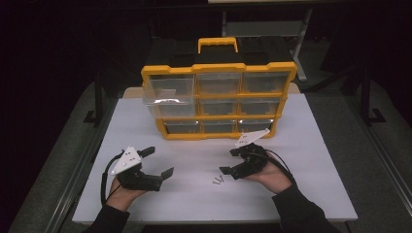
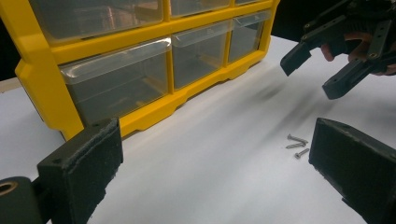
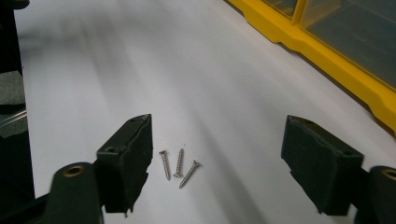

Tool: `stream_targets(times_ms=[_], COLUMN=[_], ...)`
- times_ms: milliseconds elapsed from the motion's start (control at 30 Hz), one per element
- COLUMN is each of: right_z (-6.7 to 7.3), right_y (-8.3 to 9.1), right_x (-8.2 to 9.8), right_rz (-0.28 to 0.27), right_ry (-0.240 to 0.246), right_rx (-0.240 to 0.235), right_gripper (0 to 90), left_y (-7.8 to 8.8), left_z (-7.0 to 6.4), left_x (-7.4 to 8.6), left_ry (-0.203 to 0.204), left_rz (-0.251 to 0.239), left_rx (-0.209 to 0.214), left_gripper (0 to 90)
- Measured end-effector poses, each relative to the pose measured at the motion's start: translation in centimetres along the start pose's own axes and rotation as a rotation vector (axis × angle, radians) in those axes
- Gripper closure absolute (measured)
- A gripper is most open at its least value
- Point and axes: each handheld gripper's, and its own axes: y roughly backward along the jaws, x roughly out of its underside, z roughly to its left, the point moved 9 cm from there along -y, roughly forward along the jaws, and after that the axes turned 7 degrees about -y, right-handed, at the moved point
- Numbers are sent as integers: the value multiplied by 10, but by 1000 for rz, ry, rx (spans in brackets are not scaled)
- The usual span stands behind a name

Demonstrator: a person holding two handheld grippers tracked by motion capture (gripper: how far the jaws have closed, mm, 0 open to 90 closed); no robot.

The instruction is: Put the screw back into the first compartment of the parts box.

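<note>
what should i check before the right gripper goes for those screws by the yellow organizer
1. Screws between the right gripper jaws: ok, three lie loose on the table, closer to one jaw.
2. Jaws clear of the screws: ok, open and not touching them.
3. Screws apart enough to pick one: not ok, they lie close together.
4. Left gripper out of the way: ok, open and off to the side.
5. Drawer ready: ok, the top left one of the organizer is pulled out.

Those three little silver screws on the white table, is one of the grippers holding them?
No. The three small silver metal screws lie loose on the white table. The right gripper is open around them, not touching; the left gripper holds nothing.
</note>
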Motion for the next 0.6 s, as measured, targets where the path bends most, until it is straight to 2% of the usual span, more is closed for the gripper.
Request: stream_targets(times_ms=[200, 533, 567, 600], right_z=[-1, 2, 4, 2], right_y=[-7, -17, -18, -19], right_x=[1, 8, 9, 10], right_rz=[31, 94, 102, 112], right_ry=[4, 27, 12, 29], right_rx=[11, -13, -24, -18], right_gripper=[315, 424, 434, 442], left_y=[1, 0, 1, 0], left_z=[1, 1, 1, 1], left_x=[-1, -1, -1, -1], left_ry=[7, 5, 6, 8], left_rz=[-9, -11, -12, -15], left_rx=[-2, -3, -2, -2], left_gripper=[23, 23, 23, 23])
